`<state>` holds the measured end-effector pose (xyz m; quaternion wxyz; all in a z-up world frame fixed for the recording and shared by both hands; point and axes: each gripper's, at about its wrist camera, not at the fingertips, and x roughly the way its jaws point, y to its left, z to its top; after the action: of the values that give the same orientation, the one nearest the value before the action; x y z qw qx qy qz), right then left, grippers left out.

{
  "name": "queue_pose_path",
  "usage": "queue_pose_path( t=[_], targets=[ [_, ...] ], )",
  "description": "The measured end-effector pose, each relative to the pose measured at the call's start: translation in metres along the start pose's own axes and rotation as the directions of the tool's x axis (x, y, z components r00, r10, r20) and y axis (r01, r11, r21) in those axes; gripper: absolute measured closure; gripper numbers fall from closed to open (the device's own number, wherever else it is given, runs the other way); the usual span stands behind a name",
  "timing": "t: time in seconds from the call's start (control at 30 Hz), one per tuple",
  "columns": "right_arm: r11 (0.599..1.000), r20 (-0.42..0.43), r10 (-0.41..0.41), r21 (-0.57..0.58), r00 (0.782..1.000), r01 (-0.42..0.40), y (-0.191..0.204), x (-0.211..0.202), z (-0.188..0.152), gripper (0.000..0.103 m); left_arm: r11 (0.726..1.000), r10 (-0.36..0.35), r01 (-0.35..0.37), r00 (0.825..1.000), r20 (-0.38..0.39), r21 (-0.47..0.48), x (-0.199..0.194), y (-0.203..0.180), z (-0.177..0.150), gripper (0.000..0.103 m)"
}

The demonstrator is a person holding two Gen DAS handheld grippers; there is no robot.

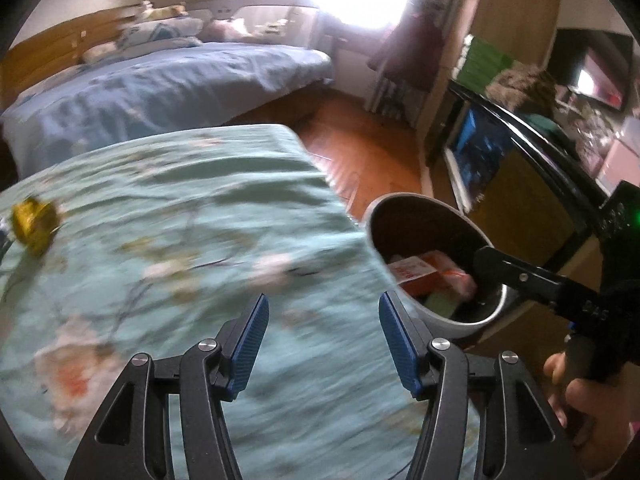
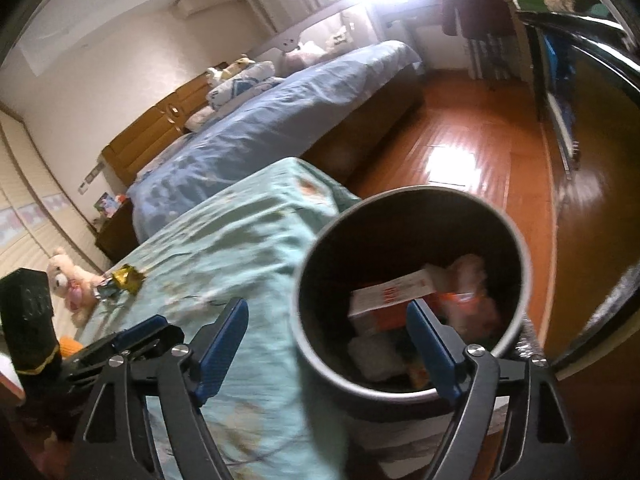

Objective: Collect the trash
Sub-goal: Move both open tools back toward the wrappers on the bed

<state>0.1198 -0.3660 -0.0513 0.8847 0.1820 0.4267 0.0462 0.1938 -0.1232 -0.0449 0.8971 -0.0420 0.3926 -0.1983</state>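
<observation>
Teal floral bedcover (image 1: pixel 192 208), rumpled, spread right up to a grey round bin (image 2: pixel 516 248) parked at the bed's edge, presumably so that litter could go straight from cloth to bin. Already inside: a white and orange carton (image 2: pixel 394 296), something pink and crumpled (image 2: pixel 470 272) and a pale wad (image 2: pixel 372 354). Right gripper (image 2: pixel 328 344) hung over the bin's near rim, blue pads (image 2: pixel 220 344) spread wide, nothing between them; one finger over the bedcover, the other over the bin's mouth, as suits a drop just made, though that is only a reading. Left gripper (image 1: pixel 322 344) hovered over the bedcover beside the bin, jaws about half apart and empty, aimed along the bed. Still uncollected: a gold foil wrapper (image 2: pixel 127 278) lying on the cover well away from the bin, next to a small silvery scrap (image 2: pixel 105 290), near a pink plush toy (image 2: pixel 66 276) at the bed's far side. Likely next target for the left gripper, being on its side. Much blurred in both views, so finer detail not to be told.
</observation>
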Motion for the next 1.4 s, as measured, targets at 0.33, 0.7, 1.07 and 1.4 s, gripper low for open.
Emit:
queue_pose_path(
  t=[0.33,0.7,1.07,1.4],
  targets=[
    [0.994,-0.046,0.100,-0.050,0.994,-0.102,0.060,0.024,-0.012,0.009,0.989,0.101,-0.097,0.994,0.035,-0.113,-0.046,0.056,-0.018,0.045],
    [0.971,-0.131,0.188,-0.125,0.973,-0.205,0.131,0.058,-0.027,0.009,0.951,0.211,-0.200,0.977,0.024,-0.238,-0.086,0.125,-0.035,0.041],
    [0.946,-0.199,0.225,-0.191,0.954,-0.263,0.186,0.091,-0.039,0.009,0.906,0.290,-0.267,0.957,0.024,-0.327,-0.112,0.178,-0.047,0.041],
    [0.923,-0.227,0.243,-0.244,0.943,-0.297,0.224,0.114,-0.042,0.009,0.883,0.322,-0.293,0.947,0.019,-0.366,-0.114,0.212,-0.041,0.041]
  ],
)
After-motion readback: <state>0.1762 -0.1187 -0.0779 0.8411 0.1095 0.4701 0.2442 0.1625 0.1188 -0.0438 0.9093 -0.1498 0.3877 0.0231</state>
